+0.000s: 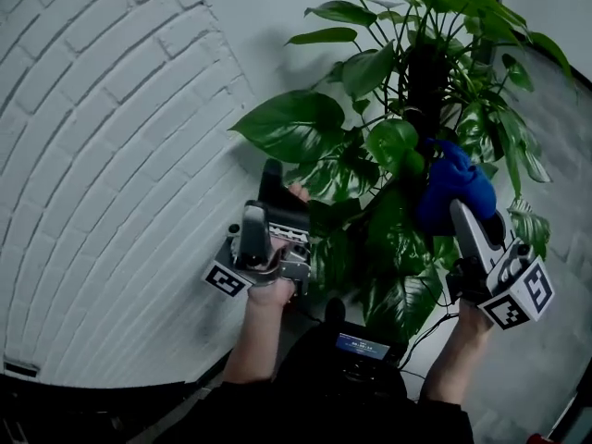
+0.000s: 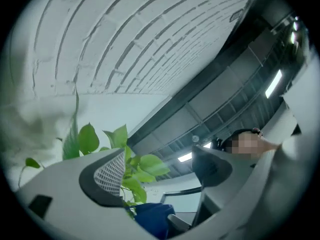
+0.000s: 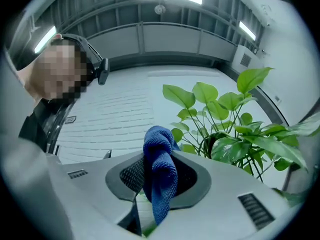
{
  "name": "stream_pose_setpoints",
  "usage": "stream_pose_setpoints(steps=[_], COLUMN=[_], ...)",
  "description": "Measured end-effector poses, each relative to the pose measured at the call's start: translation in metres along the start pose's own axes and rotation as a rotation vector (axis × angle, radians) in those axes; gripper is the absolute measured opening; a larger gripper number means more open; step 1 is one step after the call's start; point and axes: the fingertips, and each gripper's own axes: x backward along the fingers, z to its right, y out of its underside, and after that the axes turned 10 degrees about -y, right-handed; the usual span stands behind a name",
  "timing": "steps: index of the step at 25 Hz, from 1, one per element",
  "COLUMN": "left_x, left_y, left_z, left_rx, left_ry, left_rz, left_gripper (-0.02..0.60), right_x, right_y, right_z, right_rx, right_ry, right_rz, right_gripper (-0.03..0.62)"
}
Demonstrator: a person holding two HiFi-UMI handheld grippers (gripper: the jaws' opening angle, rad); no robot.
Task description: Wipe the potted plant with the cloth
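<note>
Our right gripper (image 3: 159, 179) pinched the bunched blue microfibre cloth (image 3: 160, 149); left gripper (image 2: 162, 173) gaped empty, so we'd brace leaves of the leafy green potted plant (image 1: 294, 123) between its fingers.

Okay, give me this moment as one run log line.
left gripper: open, empty | right gripper: shut on blue cloth | cloth position: up at potted plant

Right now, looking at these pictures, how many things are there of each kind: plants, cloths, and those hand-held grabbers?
Plant: 1
Blue cloth: 1
Hand-held grippers: 2, the left gripper open and empty, the right gripper shut on the blue cloth
Total: 4
</note>
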Motion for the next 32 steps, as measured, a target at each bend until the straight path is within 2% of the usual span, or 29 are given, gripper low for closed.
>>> stream_pose_setpoints(steps=[4,7,9,13,19,24,25,29,32], left_x=[0.020,0.023,0.019,0.011,-0.013,-0.033,-0.034,-0.034,-0.034], left_y=[-0.030,-0.037,-0.038,-0.046,-0.049,-0.050,-0.052,-0.061,-0.068], left_z=[-0.023,-0.042,-0.054,-0.083,-0.124,-0.146,-0.151,-0.161,-0.164], left_rx=[-0.101,-0.156,-0.151,-0.091,0.015,0.113,0.141,0.226,0.276], left_ry=[-0.143,-0.220,-0.232,-0.220,-0.163,-0.117,-0.110,-0.063,-0.030], left_rz=[0.027,-0.036,-0.073,-0.103,-0.192,-0.232,-0.234,-0.219,-0.203], left_gripper=[0.434,0.434,0.437,0.440,0.440,0.436,0.415,0.263,0.261], right_x=[-0.004,-0.013,-0.021,-0.046,-0.110,-0.147,-0.151,-0.164,-0.167], right_y=[0.005,0.007,0.005,0.005,0.029,0.052,0.057,0.082,0.091], right_z=[-0.006,-0.016,-0.023,-0.038,-0.054,-0.049,-0.048,-0.045,-0.034], right_rx=[-0.015,-0.009,0.018,0.091,0.155,0.225,0.237,0.246,0.277], right_ry=[-0.026,-0.031,-0.023,0.003,0.034,0.159,0.186,0.245,0.321], right_rz=[0.016,0.018,0.014,-0.009,-0.045,-0.153,-0.179,-0.287,-0.373], right_gripper=[0.115,0.115,0.115,0.115,0.115,0.115,0.115,0.115,0.115])
